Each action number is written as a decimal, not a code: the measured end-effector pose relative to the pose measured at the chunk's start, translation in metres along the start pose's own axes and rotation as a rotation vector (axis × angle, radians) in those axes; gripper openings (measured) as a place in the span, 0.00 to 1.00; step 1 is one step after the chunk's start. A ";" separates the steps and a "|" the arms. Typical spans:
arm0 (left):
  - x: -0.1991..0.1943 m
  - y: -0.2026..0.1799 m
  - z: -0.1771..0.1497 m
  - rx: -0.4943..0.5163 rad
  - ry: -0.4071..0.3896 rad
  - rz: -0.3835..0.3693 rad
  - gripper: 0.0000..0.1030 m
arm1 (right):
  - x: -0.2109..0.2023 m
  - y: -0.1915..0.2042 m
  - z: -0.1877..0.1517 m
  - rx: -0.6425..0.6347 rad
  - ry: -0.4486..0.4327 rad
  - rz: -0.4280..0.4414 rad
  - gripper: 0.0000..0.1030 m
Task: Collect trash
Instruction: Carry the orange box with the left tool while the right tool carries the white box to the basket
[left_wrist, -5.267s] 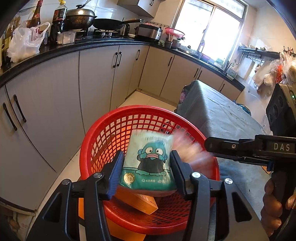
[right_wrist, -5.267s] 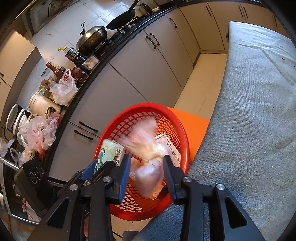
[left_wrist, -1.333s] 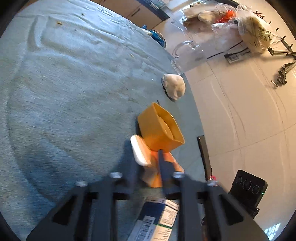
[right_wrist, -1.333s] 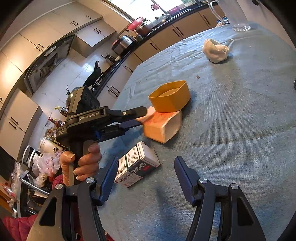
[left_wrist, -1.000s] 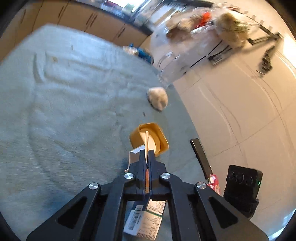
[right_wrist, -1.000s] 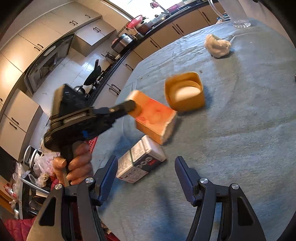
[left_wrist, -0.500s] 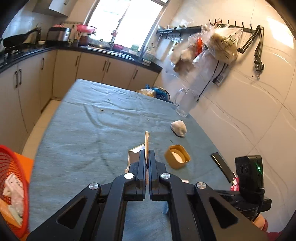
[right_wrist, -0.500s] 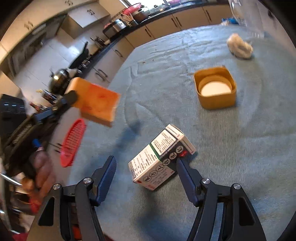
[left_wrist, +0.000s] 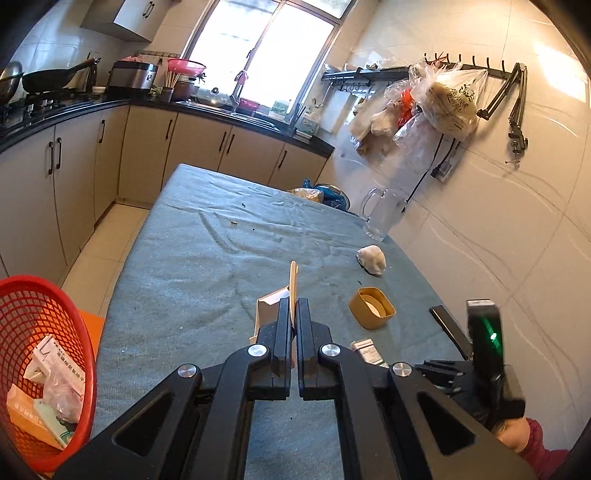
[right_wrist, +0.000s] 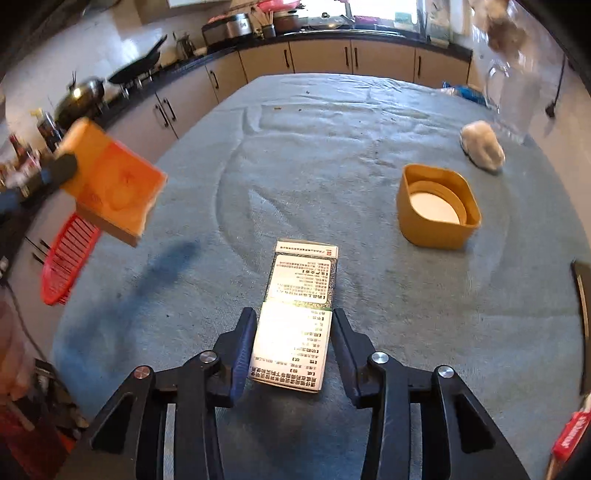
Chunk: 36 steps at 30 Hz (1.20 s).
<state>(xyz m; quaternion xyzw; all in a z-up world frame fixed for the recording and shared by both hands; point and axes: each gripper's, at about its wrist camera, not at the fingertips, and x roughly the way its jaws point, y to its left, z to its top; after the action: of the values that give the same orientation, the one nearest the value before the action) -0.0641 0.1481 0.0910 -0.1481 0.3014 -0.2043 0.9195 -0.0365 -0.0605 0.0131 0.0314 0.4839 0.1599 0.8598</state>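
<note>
The right gripper (right_wrist: 291, 345), fingers spread, straddles a white printed cardboard carton (right_wrist: 295, 314) lying on the grey-blue tablecloth (right_wrist: 332, 147), while the left gripper (left_wrist: 294, 317) pinches a flat orange carton (right_wrist: 110, 184) raised above the cloth, the red mesh plastic basket (left_wrist: 44, 332) beside the table.

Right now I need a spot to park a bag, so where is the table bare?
Free: the broad cloth between the counter-side edge and the yellow tub. Crowded: the wall side, with tub, white wad, glass jug, and printed carton.

Orange carton (right_wrist: 110, 184); red mesh basket (left_wrist: 44, 314); white printed box (right_wrist: 295, 317); mustard-yellow tub (right_wrist: 437, 206); grey-blue desk (right_wrist: 332, 147).
</note>
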 end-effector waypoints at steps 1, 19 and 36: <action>-0.001 0.000 -0.001 -0.002 -0.003 0.000 0.02 | -0.005 -0.003 0.000 0.017 -0.014 0.013 0.39; -0.009 -0.011 -0.001 0.012 -0.010 0.009 0.02 | -0.045 -0.040 0.011 0.193 -0.147 0.214 0.39; -0.049 0.020 0.002 -0.029 -0.075 0.065 0.02 | -0.021 0.039 0.042 0.080 -0.111 0.322 0.39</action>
<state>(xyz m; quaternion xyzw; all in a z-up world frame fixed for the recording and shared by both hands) -0.0935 0.1884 0.1090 -0.1591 0.2745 -0.1642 0.9340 -0.0211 -0.0260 0.0610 0.1513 0.4302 0.2741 0.8467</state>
